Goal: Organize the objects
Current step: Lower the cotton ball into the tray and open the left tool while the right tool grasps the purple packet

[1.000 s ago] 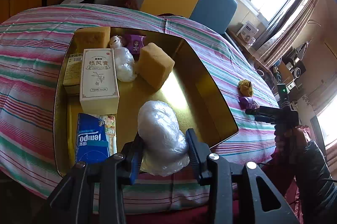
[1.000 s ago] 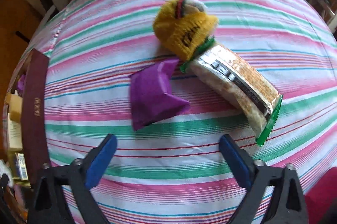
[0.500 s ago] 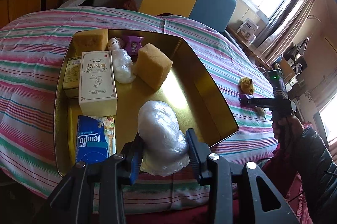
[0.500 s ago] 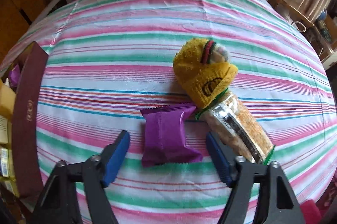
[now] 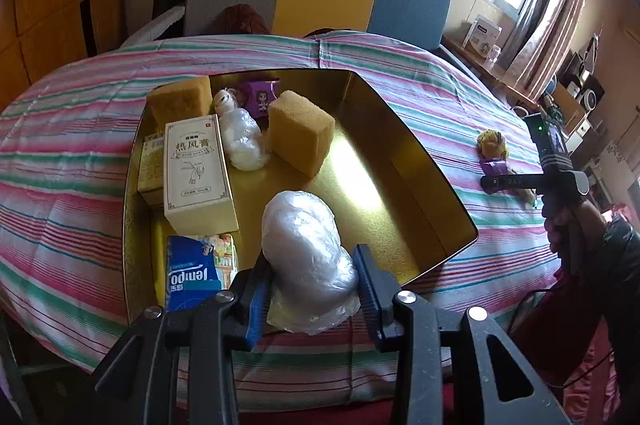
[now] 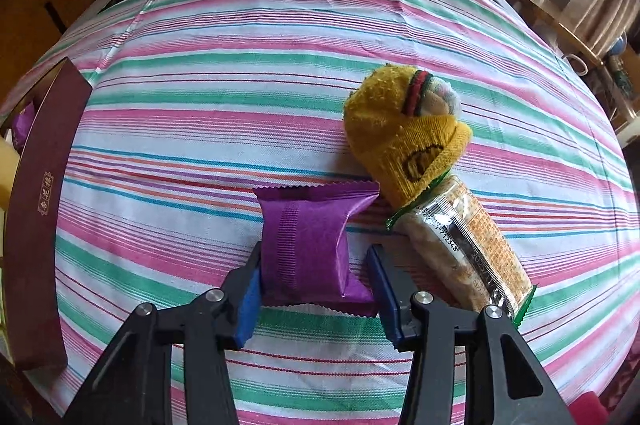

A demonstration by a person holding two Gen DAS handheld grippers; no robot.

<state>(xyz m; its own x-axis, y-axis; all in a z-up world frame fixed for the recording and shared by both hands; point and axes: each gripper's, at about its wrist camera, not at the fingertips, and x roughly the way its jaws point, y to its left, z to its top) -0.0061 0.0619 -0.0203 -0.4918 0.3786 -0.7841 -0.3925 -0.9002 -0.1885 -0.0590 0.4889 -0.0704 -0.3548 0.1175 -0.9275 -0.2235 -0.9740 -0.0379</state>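
Observation:
My left gripper (image 5: 310, 285) is shut on a clear plastic bag bundle (image 5: 306, 253) and holds it over the near edge of the gold tray (image 5: 412, 149). My right gripper (image 6: 314, 285) straddles a purple snack packet (image 6: 308, 241) lying on the striped cloth. Its left pad touches the packet and a small gap shows at the right pad. The right gripper also shows in the left wrist view (image 5: 504, 181), at the packet (image 5: 494, 167) to the right of the tray.
The tray holds two yellow sponges (image 5: 300, 137), a white box (image 5: 196, 169), a blue tissue pack (image 5: 196, 273), a small plastic-wrapped toy (image 5: 240, 137) and a purple packet (image 5: 260, 97). A yellow sock (image 6: 404, 137) and a cracker packet (image 6: 464, 245) lie right of my right gripper. The tray's dark outer wall (image 6: 36, 205) is at left.
My right gripper has moved forward over the purple packet and its jaws have narrowed around it. My left gripper has kept the plastic bundle and barely moved.

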